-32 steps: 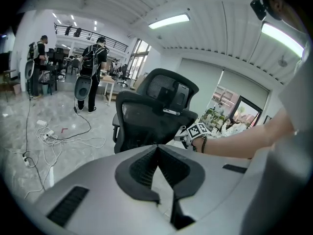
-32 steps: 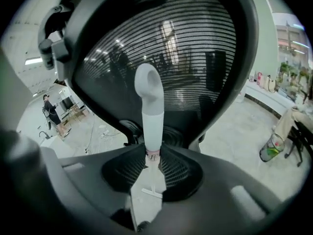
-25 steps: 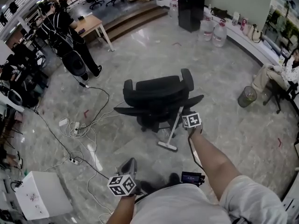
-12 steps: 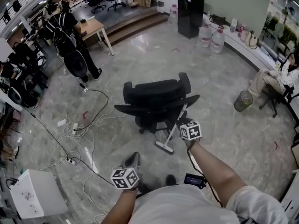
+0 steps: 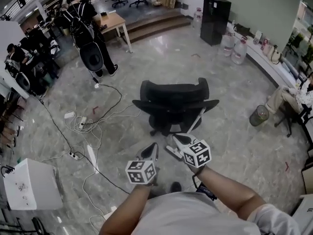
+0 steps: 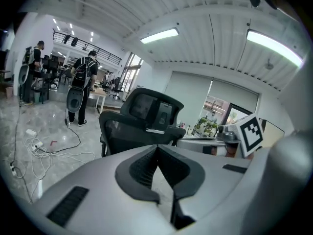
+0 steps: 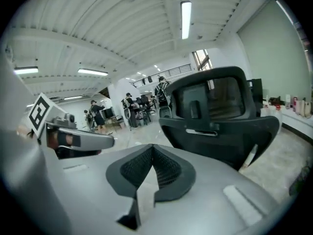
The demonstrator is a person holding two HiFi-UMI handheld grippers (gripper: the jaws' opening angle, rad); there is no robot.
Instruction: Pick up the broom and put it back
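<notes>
The broom leans against the right side of the black office chair (image 5: 176, 104). Its pale handle (image 5: 196, 122) slants down to the floor, and my right gripper hides most of its head. The handle (image 7: 250, 156) also shows in the right gripper view, beside the chair's armrest. My right gripper (image 5: 175, 138) hangs short of the chair, shut and empty. Just left of it, my left gripper (image 5: 150, 148) is also shut with nothing in it. Both point at the chair back (image 6: 142, 119).
Cables and power strips (image 5: 80, 126) trail over the marble floor at the left, near a white box (image 5: 27, 185). A person with a backpack (image 5: 93, 31) stands beside a table. At the right are a seated person (image 5: 298, 94), a green bin (image 5: 258, 115) and water bottles (image 5: 234, 45).
My right gripper has drawn back from the broom handle toward me, risen and shut on nothing. The left gripper rose a little. The broom still leans on the chair.
</notes>
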